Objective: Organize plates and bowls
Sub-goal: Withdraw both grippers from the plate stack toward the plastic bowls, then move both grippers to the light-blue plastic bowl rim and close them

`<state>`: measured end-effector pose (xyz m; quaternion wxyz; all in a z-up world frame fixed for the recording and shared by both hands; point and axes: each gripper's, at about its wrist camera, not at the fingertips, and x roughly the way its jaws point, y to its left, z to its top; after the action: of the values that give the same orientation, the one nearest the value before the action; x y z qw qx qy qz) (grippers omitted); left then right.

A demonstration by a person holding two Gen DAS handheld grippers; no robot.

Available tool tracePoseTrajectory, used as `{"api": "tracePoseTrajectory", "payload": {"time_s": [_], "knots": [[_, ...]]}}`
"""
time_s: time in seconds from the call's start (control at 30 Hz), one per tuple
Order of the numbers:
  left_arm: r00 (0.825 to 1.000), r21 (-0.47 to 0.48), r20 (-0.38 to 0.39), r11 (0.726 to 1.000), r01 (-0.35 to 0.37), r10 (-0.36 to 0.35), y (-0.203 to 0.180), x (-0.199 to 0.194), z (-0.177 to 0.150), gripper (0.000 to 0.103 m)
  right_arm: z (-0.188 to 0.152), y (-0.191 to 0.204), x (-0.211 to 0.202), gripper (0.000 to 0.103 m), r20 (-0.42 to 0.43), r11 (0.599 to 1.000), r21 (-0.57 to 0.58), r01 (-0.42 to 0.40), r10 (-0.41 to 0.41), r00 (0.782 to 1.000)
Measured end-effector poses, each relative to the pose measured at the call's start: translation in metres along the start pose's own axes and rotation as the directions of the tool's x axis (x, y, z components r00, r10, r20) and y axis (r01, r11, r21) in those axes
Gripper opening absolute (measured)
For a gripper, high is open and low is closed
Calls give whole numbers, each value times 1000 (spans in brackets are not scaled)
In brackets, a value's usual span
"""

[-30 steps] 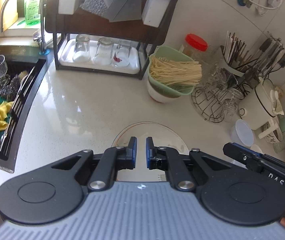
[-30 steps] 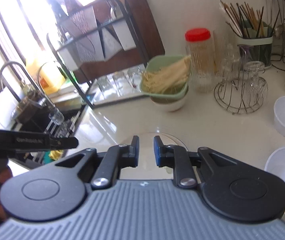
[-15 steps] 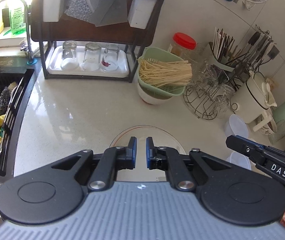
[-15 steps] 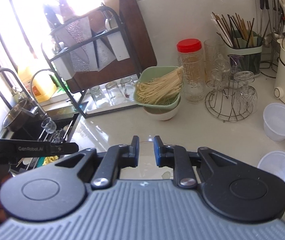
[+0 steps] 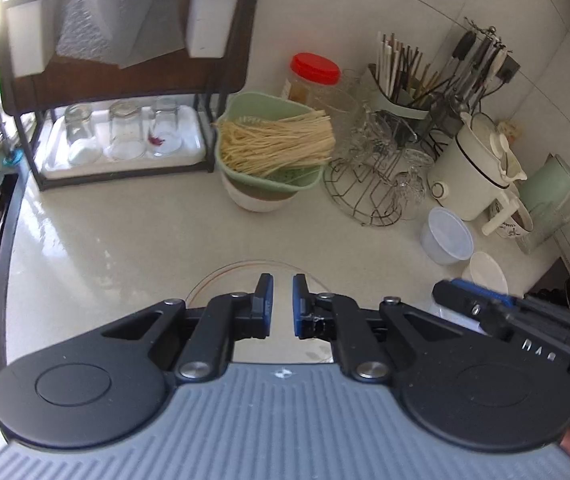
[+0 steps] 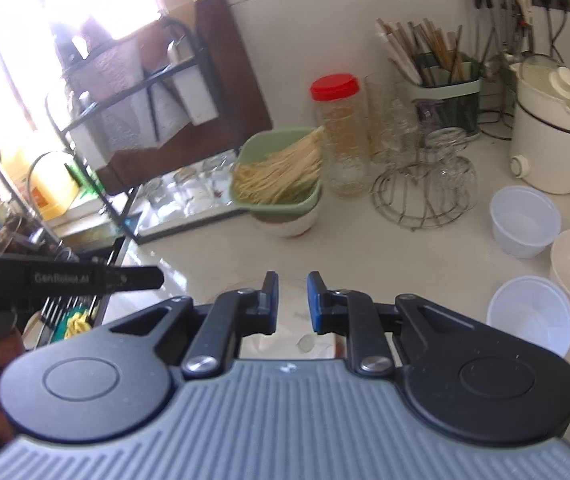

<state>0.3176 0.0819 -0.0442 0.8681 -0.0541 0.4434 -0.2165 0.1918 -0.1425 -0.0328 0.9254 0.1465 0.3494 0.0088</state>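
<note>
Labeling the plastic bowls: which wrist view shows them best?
Right wrist: all three plastic bowls sit in clear view on the counter. Left wrist shows two, small, near the other gripper's arm.

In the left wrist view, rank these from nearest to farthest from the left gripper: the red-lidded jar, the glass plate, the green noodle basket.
From the left gripper:
1. Glass plate, directly beneath the fingertips.
2. Green noodle basket, ahead at mid-counter.
3. Red-lidded jar, behind the basket, by the wall.
</note>
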Motion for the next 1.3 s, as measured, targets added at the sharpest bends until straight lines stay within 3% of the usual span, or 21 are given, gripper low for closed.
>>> {"api": "tracePoseTrajectory", "payload": {"time_s": [0.27,0.43,0.9,1.2,1.3], "knots": [[998,15,-4,998,68,-68,-47,31,9,25,16,-44,-8,19,10,998,-4,57,-57,998],[989,48,-46,988,146,-144,-85,54,14,40,22,-81,-10,19,7,993,18,113,-113,994],[973,112,-175,979,173,-152,-160,117,18,46,17,-161,-17,20,-22,975,109,192,-190,981],[945,205,-292,956,211,-146,-208,161,11,47,1,-204,-21,20,-51,954,156,255,-250,967],[935,227,-327,949,218,-137,-219,176,8,55,-9,-216,-17,20,-88,946,156,285,-274,958]]}}
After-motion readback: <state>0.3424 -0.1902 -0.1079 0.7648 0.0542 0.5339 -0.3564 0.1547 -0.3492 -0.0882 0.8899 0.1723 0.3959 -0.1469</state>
